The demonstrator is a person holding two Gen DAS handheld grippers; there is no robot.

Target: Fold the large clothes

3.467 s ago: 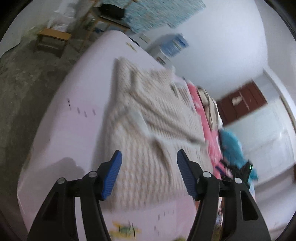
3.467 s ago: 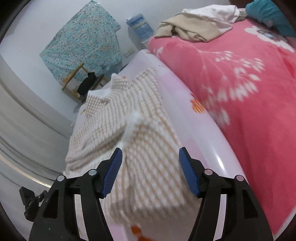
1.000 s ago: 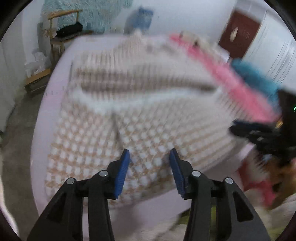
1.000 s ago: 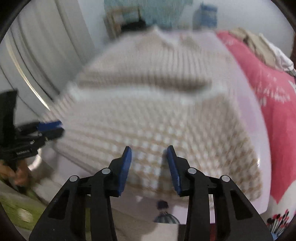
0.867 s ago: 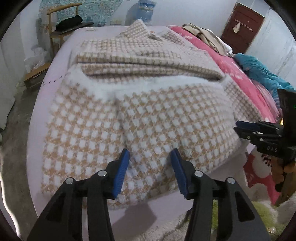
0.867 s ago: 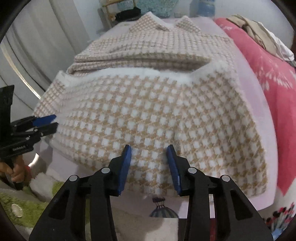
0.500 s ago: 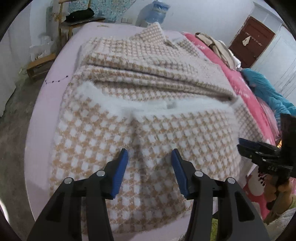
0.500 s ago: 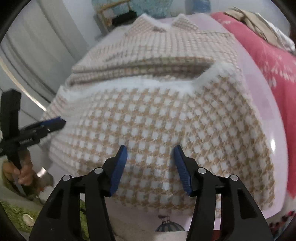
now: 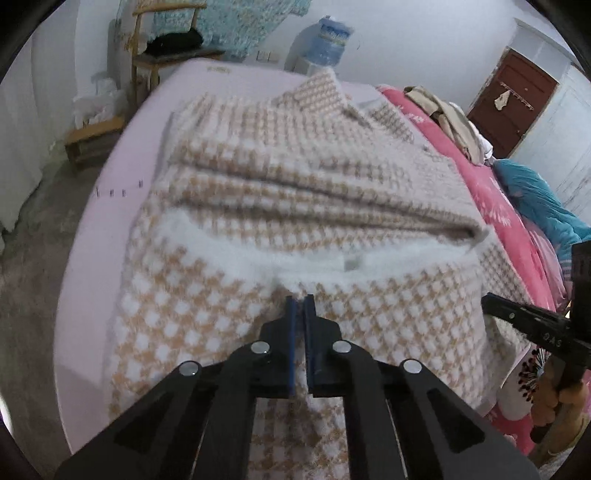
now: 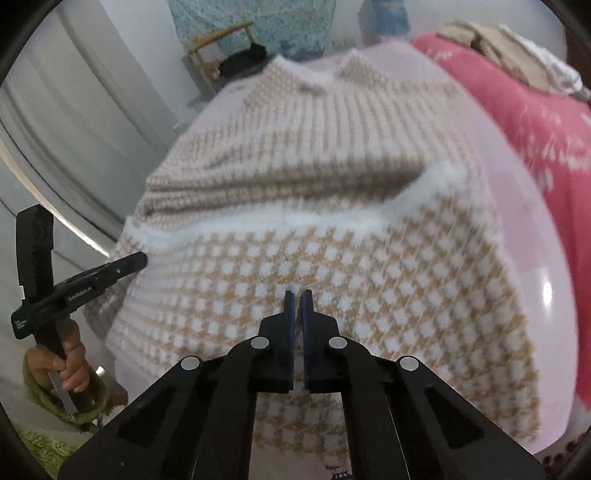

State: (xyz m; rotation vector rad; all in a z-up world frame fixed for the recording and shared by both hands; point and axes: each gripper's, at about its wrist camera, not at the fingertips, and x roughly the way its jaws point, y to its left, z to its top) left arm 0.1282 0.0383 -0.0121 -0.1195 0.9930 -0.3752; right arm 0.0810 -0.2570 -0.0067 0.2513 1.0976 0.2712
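A large tan-and-white checked fleece coat (image 9: pixel 280 206) lies on the pink bed (image 9: pixel 110 192), sleeves folded across its middle, collar at the far end. It also shows in the right wrist view (image 10: pixel 332 229). My left gripper (image 9: pixel 300 301) is shut over the coat's near hem; its jaws are together, and whether cloth is pinched between them I cannot tell. My right gripper (image 10: pixel 294 295) is shut over the near hem further right. Each gripper appears at the edge of the other's view, the right (image 9: pixel 532 321) and the left (image 10: pixel 81 284).
A red blanket (image 10: pixel 535 122) with loose clothes (image 9: pixel 447 114) covers the bed's right side. A wooden chair (image 9: pixel 159 55), a water bottle (image 9: pixel 328 40) and a floral cloth (image 9: pixel 236 22) stand beyond the bed head. A brown door (image 9: pixel 517 103) is at far right. Concrete floor (image 9: pixel 33 251) lies left.
Both grippers have closed from open to shut over the near hem of the coat. The coat has not visibly shifted.
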